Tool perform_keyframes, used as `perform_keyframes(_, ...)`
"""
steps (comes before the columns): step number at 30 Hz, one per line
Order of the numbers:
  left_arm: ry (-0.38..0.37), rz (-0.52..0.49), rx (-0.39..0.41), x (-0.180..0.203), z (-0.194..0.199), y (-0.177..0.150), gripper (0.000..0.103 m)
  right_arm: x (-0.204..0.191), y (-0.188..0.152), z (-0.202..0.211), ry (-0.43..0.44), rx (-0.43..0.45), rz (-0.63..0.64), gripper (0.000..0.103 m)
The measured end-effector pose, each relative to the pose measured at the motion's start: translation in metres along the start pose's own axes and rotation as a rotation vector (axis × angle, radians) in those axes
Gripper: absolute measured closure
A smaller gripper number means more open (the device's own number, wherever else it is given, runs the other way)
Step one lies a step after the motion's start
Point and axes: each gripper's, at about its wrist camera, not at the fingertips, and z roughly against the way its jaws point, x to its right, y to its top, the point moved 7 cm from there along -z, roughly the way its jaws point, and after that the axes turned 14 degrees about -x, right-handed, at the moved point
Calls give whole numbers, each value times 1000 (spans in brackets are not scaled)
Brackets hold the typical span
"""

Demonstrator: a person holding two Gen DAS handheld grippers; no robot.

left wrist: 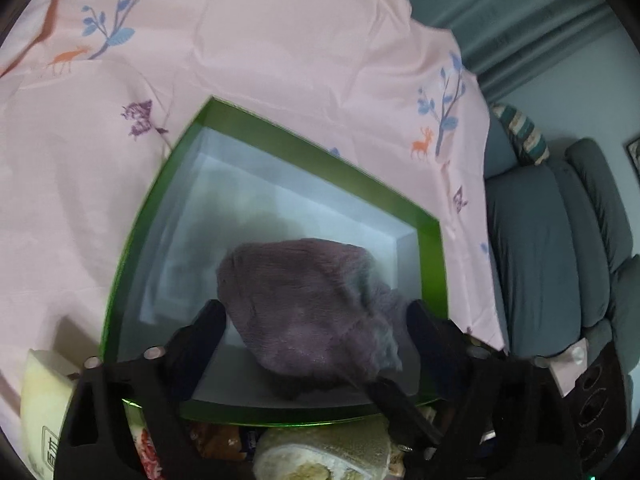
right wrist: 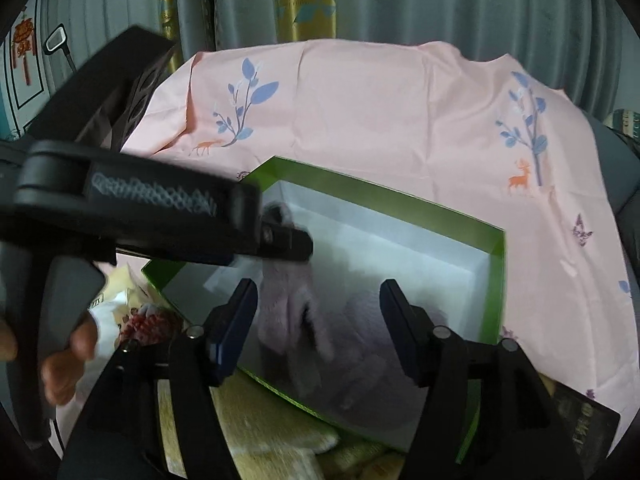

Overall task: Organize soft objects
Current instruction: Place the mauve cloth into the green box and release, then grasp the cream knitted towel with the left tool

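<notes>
A green box (left wrist: 280,140) with a white inside sits on a pink printed sheet. A mauve fuzzy cloth (left wrist: 304,308) lies in the box, between the wide-apart fingers of my left gripper (left wrist: 316,312), which is open. In the right wrist view the same cloth (right wrist: 360,352) lies in the box (right wrist: 496,264) under my right gripper (right wrist: 318,300), which is open and empty above it. The left gripper (right wrist: 280,240) enters that view from the left, its tip over the cloth.
The pink sheet (left wrist: 280,40) with blue plants and orange deer covers the surface. Rolled pale towels (left wrist: 320,452) and packets (left wrist: 40,400) lie near the box's front edge. A grey sofa (left wrist: 560,240) stands to the right. Curtains (right wrist: 400,0) hang behind.
</notes>
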Motion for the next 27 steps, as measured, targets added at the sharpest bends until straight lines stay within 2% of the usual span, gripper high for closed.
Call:
perform_keyframes(3,0,-7,20,-4,12,-6,11,10,-13,21,41,47,-27,34)
perform_keyframes(6,-6,-40,55,-5,27,-18,11,11,-30,45,130,108,-27,30)
perform_keyframes(8,-14,-61,73,-6,38,-30,10,9,-34,57,147,150,-20,23)
perform_keyframes(10,-23,-67,82,-7,43,-40,9,6,-36,62,154,168,-28,22)
perform_keyframes(12,-36,-64,96,-8,46,-50,4,4,-41,67,175,169,-32,22)
perform_keyframes(14,-36,-71,103,-10,47,-62,3,3,-50,70,181,166,-27,22)
perform_keyframes(19,29,-106,105,-8,41,-85,3,-3,-85,66,212,125,13,22)
perform_keyframes(23,90,-146,94,-4,32,-98,3,-14,-105,55,277,74,45,22)
perform_keyframes(27,85,-161,65,-2,23,-106,3,-24,-125,48,370,41,38,22)
